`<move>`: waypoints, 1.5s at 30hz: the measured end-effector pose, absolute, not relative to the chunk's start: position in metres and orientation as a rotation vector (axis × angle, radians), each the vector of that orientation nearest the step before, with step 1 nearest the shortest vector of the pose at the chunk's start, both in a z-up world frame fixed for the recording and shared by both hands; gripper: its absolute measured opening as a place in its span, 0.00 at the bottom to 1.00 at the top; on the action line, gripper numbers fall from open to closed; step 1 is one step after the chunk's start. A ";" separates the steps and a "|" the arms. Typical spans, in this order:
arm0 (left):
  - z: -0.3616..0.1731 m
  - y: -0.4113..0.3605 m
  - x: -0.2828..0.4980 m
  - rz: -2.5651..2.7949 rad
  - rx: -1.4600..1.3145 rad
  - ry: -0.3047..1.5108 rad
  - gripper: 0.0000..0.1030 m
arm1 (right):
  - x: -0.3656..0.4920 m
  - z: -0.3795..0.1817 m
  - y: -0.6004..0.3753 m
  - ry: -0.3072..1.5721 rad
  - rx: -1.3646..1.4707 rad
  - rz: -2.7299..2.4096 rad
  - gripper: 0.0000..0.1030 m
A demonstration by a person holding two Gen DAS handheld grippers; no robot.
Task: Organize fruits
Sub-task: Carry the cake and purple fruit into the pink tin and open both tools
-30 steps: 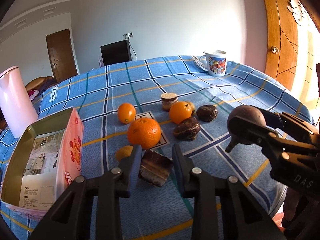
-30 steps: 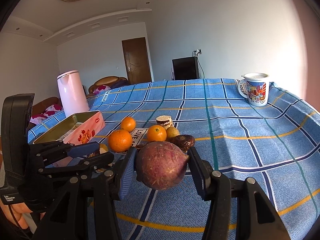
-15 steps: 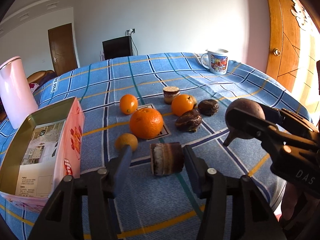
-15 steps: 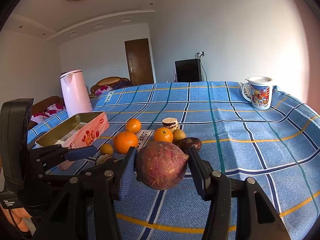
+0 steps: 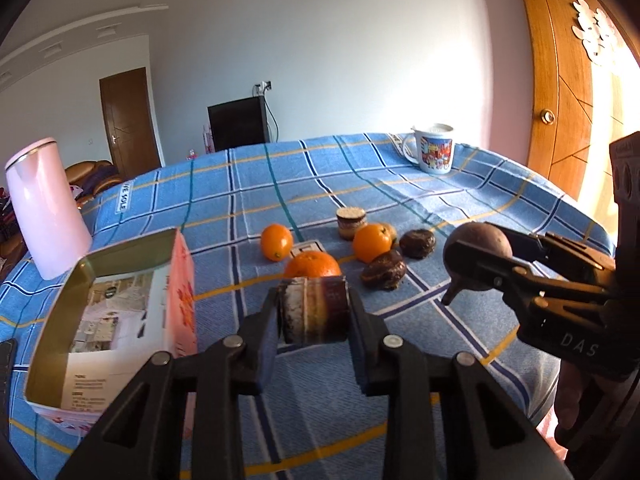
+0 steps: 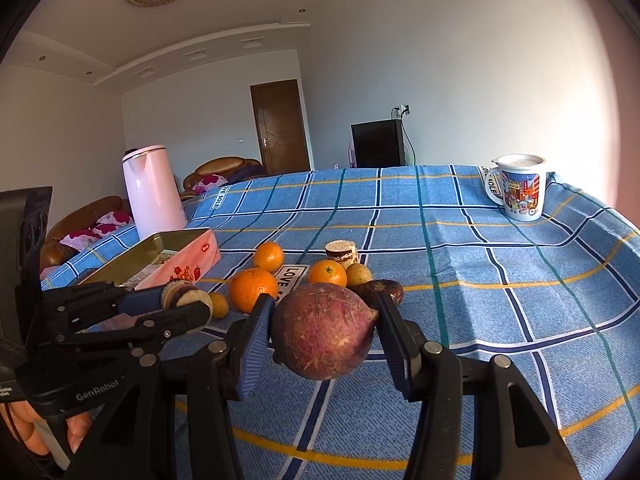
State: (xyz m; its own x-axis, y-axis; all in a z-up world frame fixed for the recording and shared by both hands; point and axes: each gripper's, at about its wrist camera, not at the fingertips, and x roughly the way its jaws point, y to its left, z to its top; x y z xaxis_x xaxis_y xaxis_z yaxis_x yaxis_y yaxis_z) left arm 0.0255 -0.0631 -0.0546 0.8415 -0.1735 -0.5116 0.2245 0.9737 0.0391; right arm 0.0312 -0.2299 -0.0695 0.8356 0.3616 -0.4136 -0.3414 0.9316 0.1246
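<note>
Left gripper (image 5: 314,314) pinches a layered cake roll (image 5: 313,309), lifted off the blue checked tablecloth (image 5: 400,188). Roll's long axis runs fingertip to fingertip, flat ends against the pads, curved side facing the camera. It hangs just right of the open pink tin (image 5: 120,312), in front of the large orange (image 5: 312,266).

Right gripper (image 6: 324,330) clamps a purple-red round fruit (image 6: 323,331), held above the cloth, stubby tip pointing at the right finger. Relative to the large orange (image 6: 253,288): small orange (image 5: 276,242) behind-left, another orange (image 5: 372,242) behind-right, two chocolate pastries (image 5: 385,274) to its right. Mug (image 6: 520,188) sits at the far edge.
</note>
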 end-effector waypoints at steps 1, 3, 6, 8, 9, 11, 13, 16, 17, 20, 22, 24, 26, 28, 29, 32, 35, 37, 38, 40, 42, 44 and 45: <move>-0.049 -0.056 0.023 -0.193 0.095 0.511 0.32 | 0.032 -0.067 -0.227 0.444 0.045 0.380 0.52; -0.040 -0.040 0.022 -0.158 0.081 0.482 0.32 | 0.034 -0.060 -0.220 0.435 0.034 0.399 0.52; -0.030 -0.011 0.022 -0.100 0.049 0.450 0.32 | 0.036 -0.047 -0.203 0.420 0.022 0.445 0.52; -0.027 0.007 0.024 -0.064 0.034 0.443 0.32 | 0.037 -0.037 -0.189 0.404 0.015 0.489 0.52; -0.027 0.016 0.024 -0.053 0.022 0.442 0.32 | 0.036 -0.033 -0.182 0.390 0.014 0.513 0.52; -0.027 0.032 0.027 -0.027 0.002 0.444 0.32 | 0.037 -0.024 -0.166 0.371 0.002 0.545 0.52; -0.028 0.045 0.029 -0.006 -0.017 0.442 0.32 | 0.038 -0.016 -0.149 0.356 -0.016 0.575 0.52; -0.034 0.061 0.033 0.013 -0.050 0.458 0.31 | 0.047 -0.014 -0.123 0.377 -0.051 0.610 0.52; -0.036 0.065 0.031 0.016 -0.060 0.455 0.31 | 0.049 -0.016 -0.118 0.379 -0.074 0.588 0.52; -0.040 0.069 0.030 0.010 -0.071 0.459 0.31 | 0.051 -0.028 -0.119 0.419 -0.071 0.566 0.52; -0.040 0.070 0.027 0.003 -0.073 0.452 0.32 | 0.049 -0.038 -0.122 0.468 -0.095 0.547 0.52; -0.040 0.073 0.024 0.005 -0.076 0.442 0.31 | 0.045 -0.050 -0.127 0.506 -0.109 0.552 0.52; -0.040 0.076 0.022 0.002 -0.085 0.446 0.31 | 0.046 -0.064 -0.132 0.566 -0.122 0.538 0.55; -0.042 0.078 0.023 0.008 -0.089 0.451 0.32 | 0.045 -0.074 -0.133 0.597 -0.131 0.537 0.63; -0.043 0.080 0.023 0.009 -0.090 0.454 0.31 | 0.048 -0.078 -0.132 0.615 -0.138 0.534 0.64; -0.044 0.082 0.024 0.013 -0.094 0.459 0.32 | 0.057 -0.087 -0.125 0.661 -0.153 0.535 0.64; -0.045 0.084 0.024 0.013 -0.096 0.462 0.32 | 0.070 -0.098 -0.117 0.729 -0.159 0.542 0.64; -0.045 0.086 0.025 0.015 -0.099 0.462 0.31 | 0.074 -0.099 -0.118 0.759 -0.129 0.558 0.58; -0.045 0.087 0.025 0.015 -0.099 0.463 0.31 | 0.073 -0.098 -0.116 0.758 -0.136 0.573 0.52; -0.046 0.091 0.026 0.018 -0.100 0.462 0.31 | 0.070 -0.096 -0.114 0.746 -0.135 0.568 0.51; -0.045 0.096 0.027 0.024 -0.102 0.460 0.32 | 0.067 -0.091 -0.114 0.709 -0.123 0.571 0.51; -0.045 0.101 0.028 0.031 -0.101 0.462 0.31 | 0.062 -0.080 -0.107 0.654 -0.144 0.564 0.51; -0.046 0.104 0.029 0.035 -0.101 0.465 0.31 | 0.059 -0.073 -0.104 0.626 -0.150 0.568 0.51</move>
State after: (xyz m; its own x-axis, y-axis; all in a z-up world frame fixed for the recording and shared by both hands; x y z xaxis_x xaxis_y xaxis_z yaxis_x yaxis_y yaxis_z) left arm 0.0290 0.1036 -0.0457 0.8933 0.0104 -0.4492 -0.0563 0.9945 -0.0888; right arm 0.0589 -0.1036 -0.0733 0.6644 0.4569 -0.5915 -0.5450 0.8377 0.0350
